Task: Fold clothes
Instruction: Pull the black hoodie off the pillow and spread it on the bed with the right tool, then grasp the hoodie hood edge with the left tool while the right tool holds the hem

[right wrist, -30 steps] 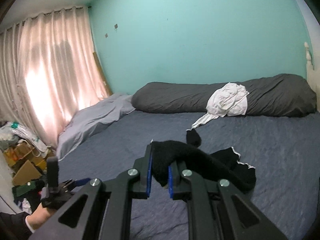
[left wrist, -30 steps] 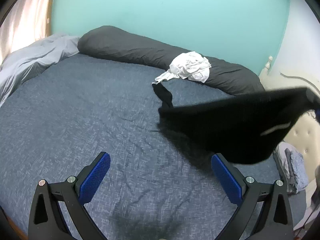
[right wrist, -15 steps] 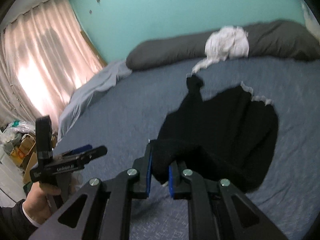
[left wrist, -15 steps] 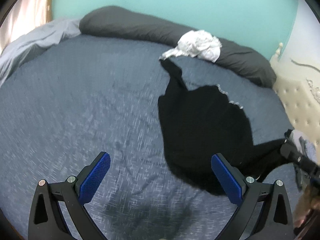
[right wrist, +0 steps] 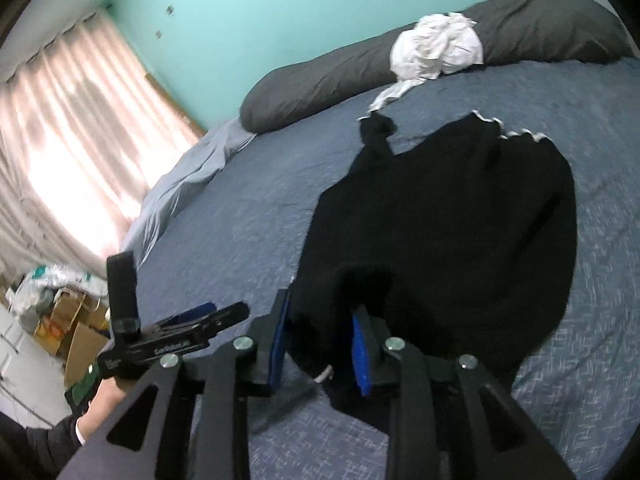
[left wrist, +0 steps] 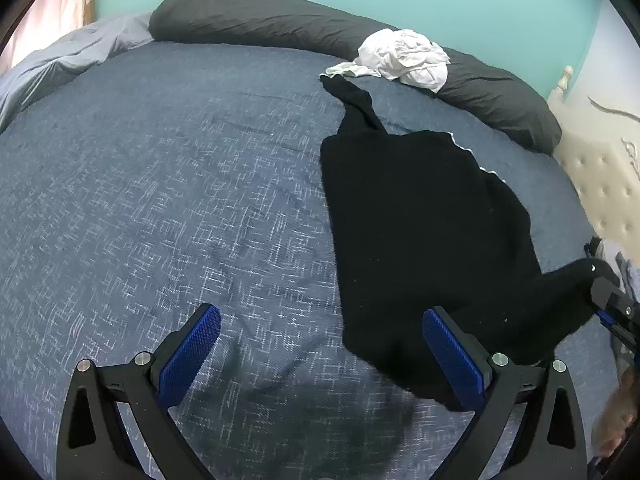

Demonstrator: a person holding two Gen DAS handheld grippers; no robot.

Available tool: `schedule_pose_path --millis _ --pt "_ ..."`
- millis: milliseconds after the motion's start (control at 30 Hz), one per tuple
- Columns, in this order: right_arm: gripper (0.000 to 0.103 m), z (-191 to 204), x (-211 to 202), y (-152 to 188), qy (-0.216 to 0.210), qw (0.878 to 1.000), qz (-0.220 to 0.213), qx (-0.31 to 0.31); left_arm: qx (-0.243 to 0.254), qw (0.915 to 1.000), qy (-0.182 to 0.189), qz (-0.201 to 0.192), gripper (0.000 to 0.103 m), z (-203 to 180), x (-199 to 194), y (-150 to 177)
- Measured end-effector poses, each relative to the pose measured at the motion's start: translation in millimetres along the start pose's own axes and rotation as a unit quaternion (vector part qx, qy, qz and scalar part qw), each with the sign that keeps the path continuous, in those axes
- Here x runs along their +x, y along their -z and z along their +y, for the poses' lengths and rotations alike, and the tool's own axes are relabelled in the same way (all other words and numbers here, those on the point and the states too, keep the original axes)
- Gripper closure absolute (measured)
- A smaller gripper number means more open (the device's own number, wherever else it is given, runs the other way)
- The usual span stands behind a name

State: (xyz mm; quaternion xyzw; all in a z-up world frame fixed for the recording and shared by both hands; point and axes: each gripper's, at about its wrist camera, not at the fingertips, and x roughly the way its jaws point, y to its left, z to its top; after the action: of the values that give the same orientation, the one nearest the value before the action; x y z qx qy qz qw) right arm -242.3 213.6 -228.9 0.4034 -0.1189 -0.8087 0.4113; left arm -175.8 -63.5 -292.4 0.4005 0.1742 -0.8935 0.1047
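Note:
A black garment (left wrist: 420, 220) lies spread on the blue bedcover (left wrist: 160, 180), one sleeve reaching toward the pillow. Its near corner is bunched between the fingers of my right gripper (right wrist: 320, 320), whose jaws are opening; the cloth (right wrist: 440, 220) sits loosely between the blue pads. That gripper also shows at the right edge of the left wrist view (left wrist: 612, 300). My left gripper (left wrist: 320, 316) hangs wide open low over the bed, holding nothing, its right finger over the garment's near edge. A crumpled white garment (left wrist: 404, 58) rests on the pillow.
A long dark grey pillow (left wrist: 260, 20) runs along the bed's far side under the teal wall. A light grey sheet (left wrist: 60, 56) is heaped at the far left. A cream tufted headboard (left wrist: 600, 176) stands right. Boxes and bags (right wrist: 72, 320) clutter the floor below the curtain (right wrist: 68, 120).
Both grippers have come down toward the bed. The black garment, held up in the air before, now lies spread on the cover. The right jaws have widened around the cloth.

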Motion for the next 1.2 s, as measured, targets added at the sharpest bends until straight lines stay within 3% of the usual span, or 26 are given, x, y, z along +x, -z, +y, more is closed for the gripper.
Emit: schedule_pose_path --millis 300,567,800,1200 --pt "0.052 -45.2 0.4 15.7 0.049 0.995 -0.031 0.076 0.004 1.0 0.001 0.006 0.0 3.2 14.2 3.9" --pt "0.051 -62.1 -6.7 20.9 0.093 0.989 -0.058 0.097 0.012 0.9999 0.003 0.007 0.0 -3.6 16.3 7.0" --pt "0.051 -75.3 -13.8 21.5 0.081 0.985 -0.069 0.134 0.024 0.9994 0.012 0.02 0.0 -15.9 23.0 13.2" --pt "0.05 -97.0 -31.4 22.1 0.091 0.976 -0.096 0.172 0.083 0.9925 0.081 0.04 0.0 -68.6 22.4 25.1"
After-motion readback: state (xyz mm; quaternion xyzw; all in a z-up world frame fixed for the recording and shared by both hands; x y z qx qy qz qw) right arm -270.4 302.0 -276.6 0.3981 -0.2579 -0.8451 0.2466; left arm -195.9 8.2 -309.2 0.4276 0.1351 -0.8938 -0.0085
